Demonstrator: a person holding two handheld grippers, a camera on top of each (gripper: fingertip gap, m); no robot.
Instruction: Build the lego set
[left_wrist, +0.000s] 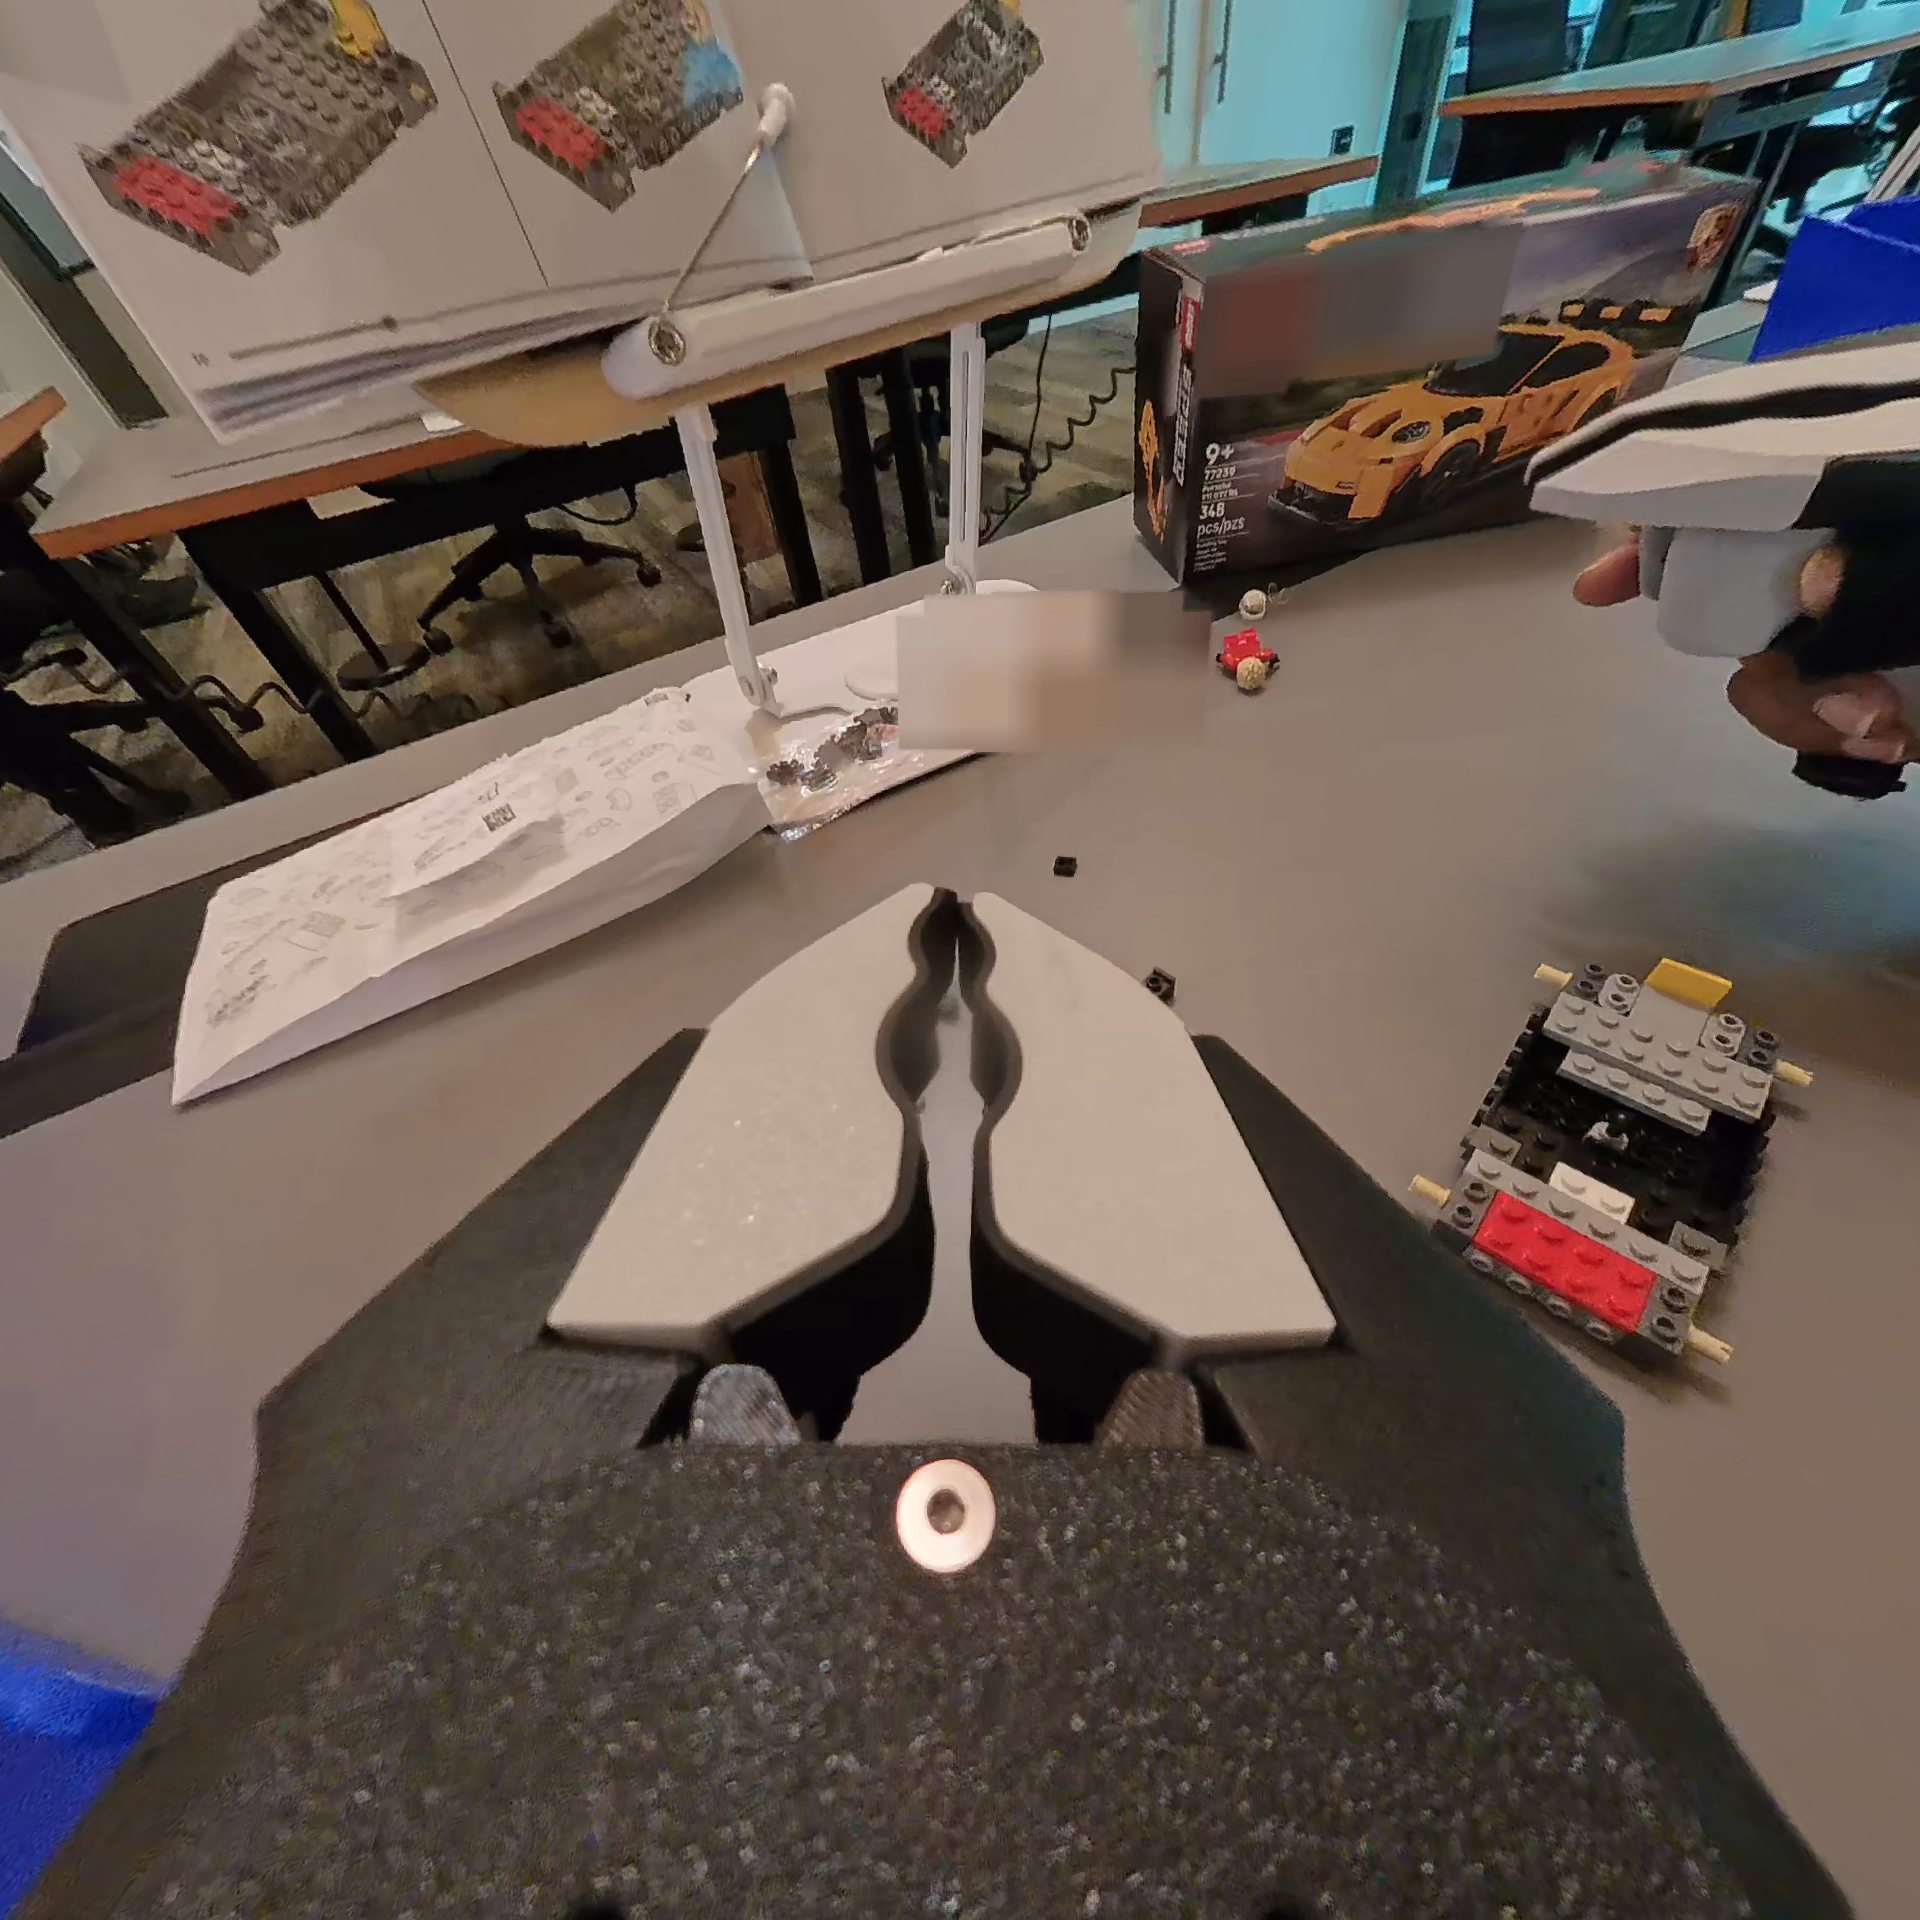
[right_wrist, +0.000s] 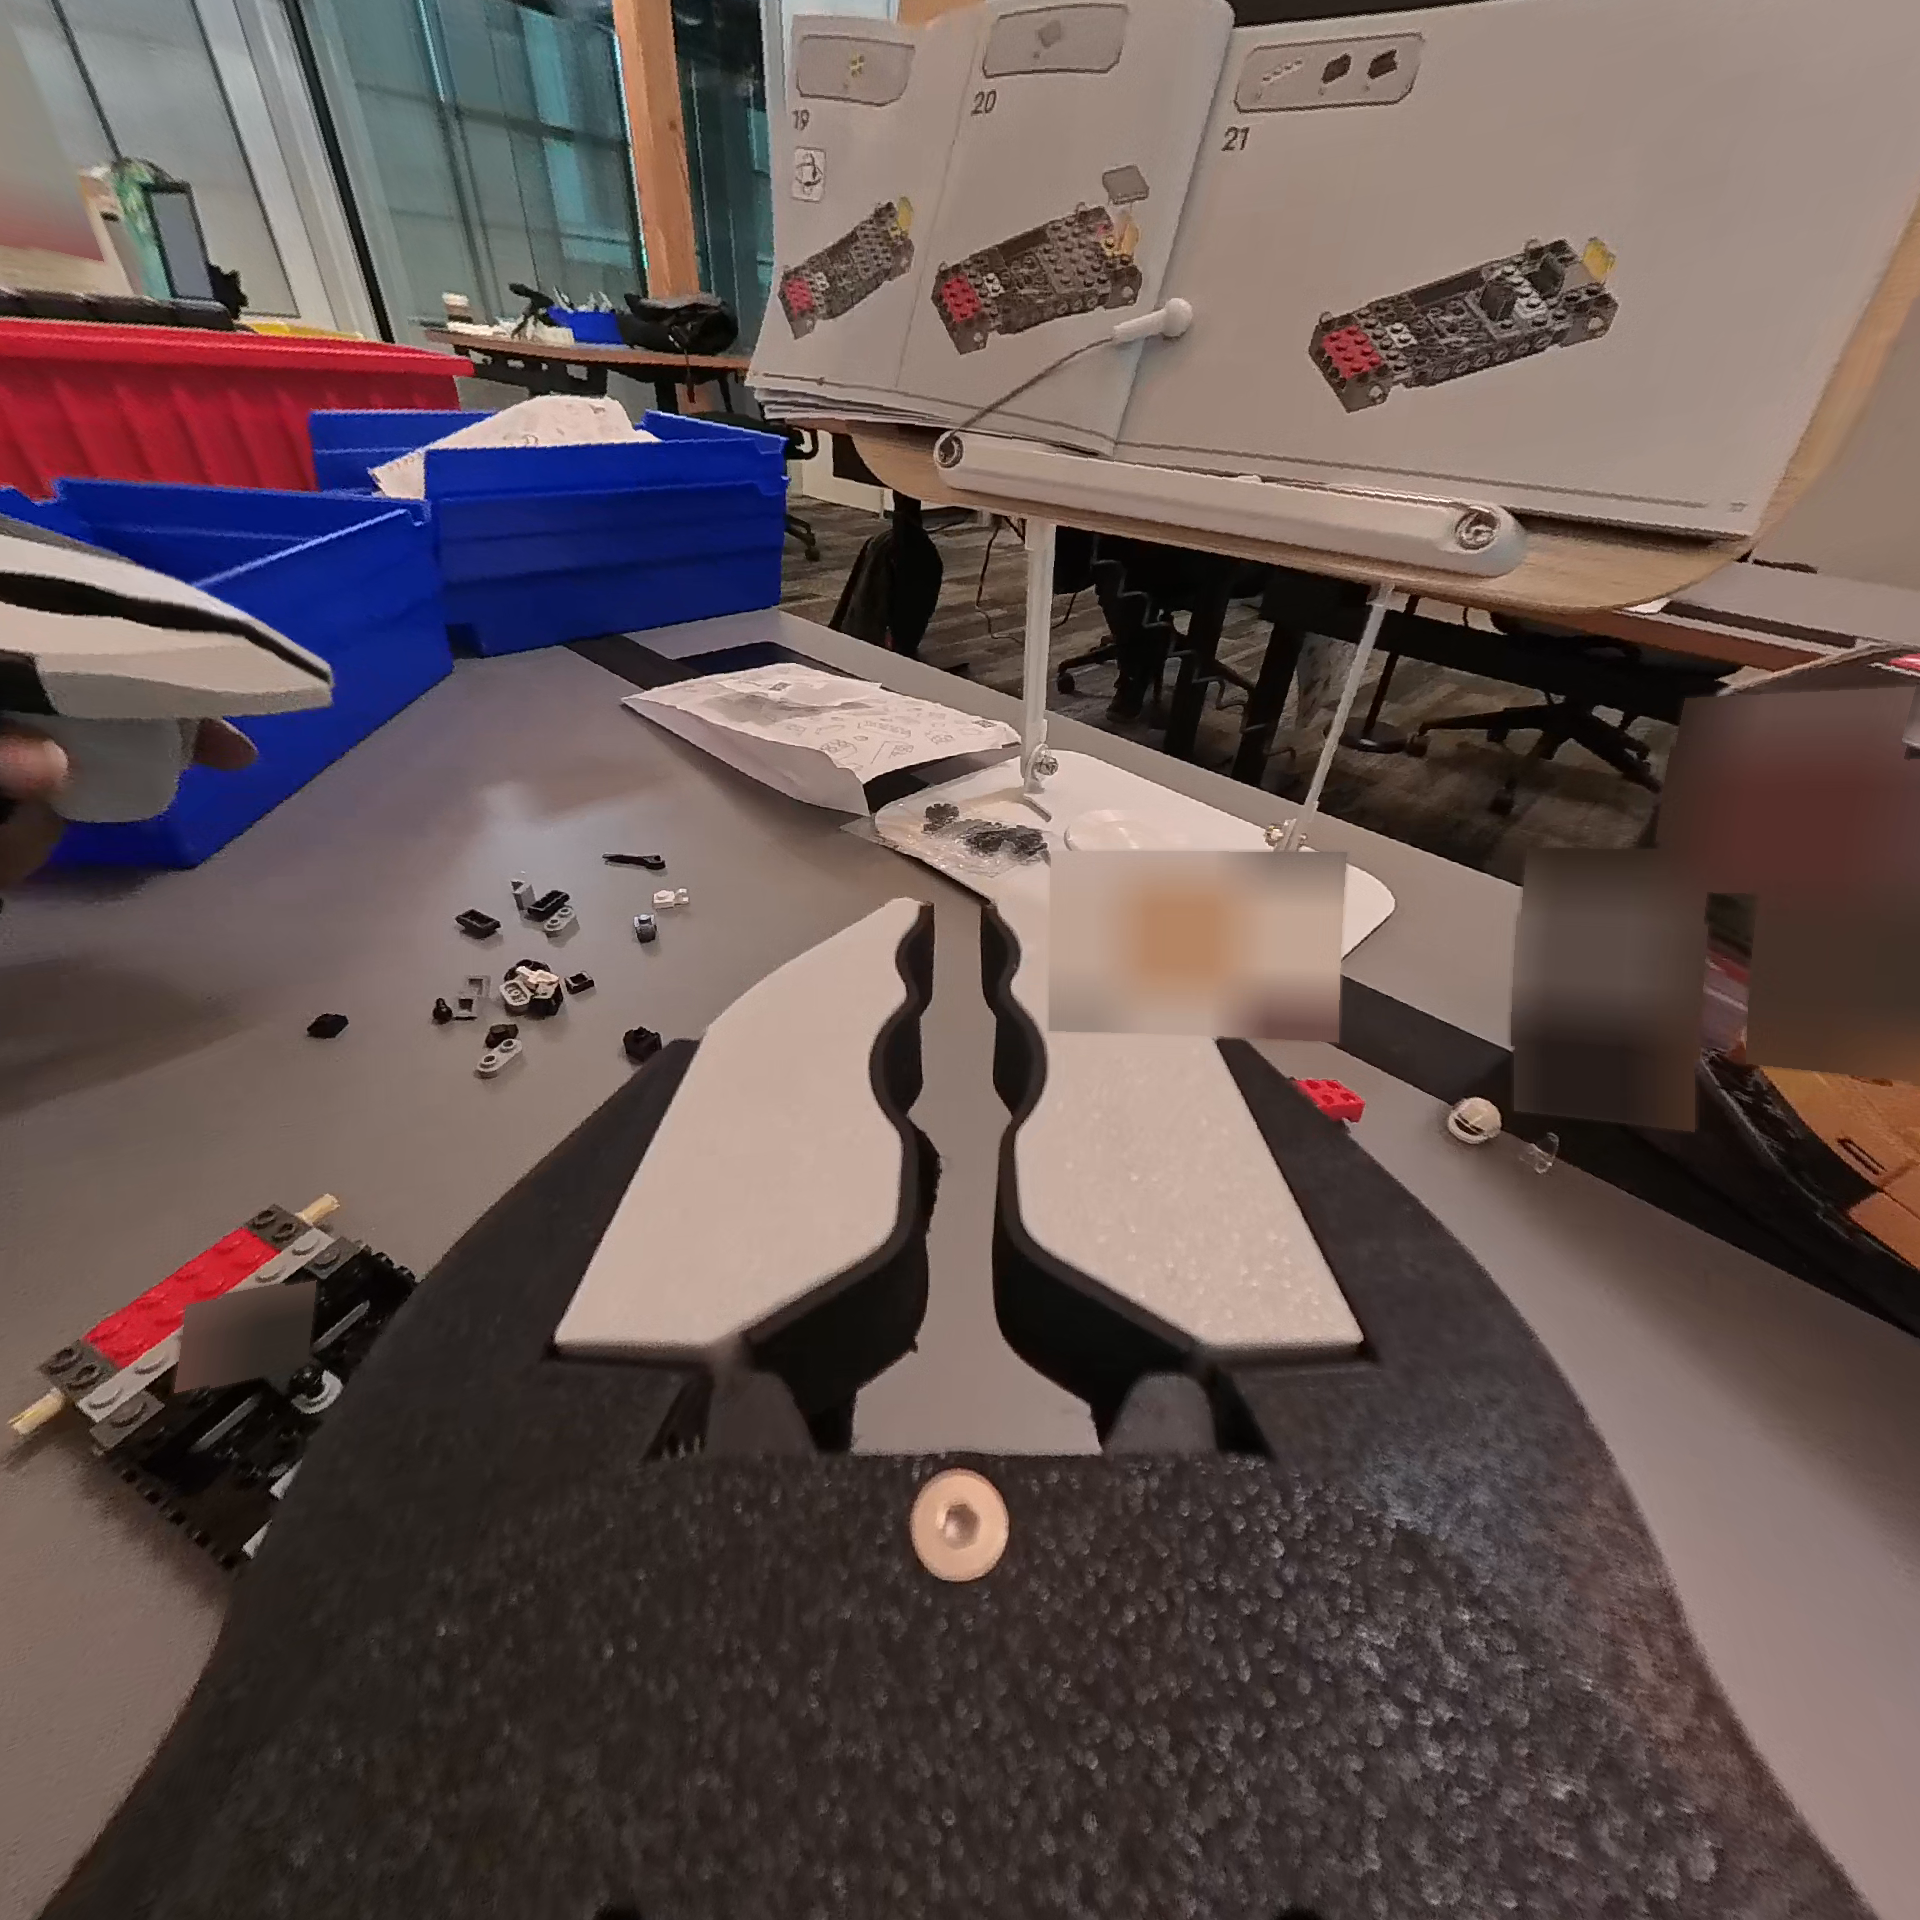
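On table, chassis (left_wrist: 1605, 1153) half-built; left gripper (left_wrist: 958, 914) clenched empty, right gripper (right_wrist: 956, 920) slightly parted, empty. Next: fetch from loose pieces (right_wrist: 525, 982).

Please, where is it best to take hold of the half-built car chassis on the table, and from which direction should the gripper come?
Probably across its narrow width, at the black middle section of the chassis, coming from above. It lies flat on the grey table, so only its long side walls offer parallel faces. The tan axle pins stick out near both ends; avoid these.

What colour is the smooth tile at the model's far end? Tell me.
Yellow tile, clearest in the left wrist view.
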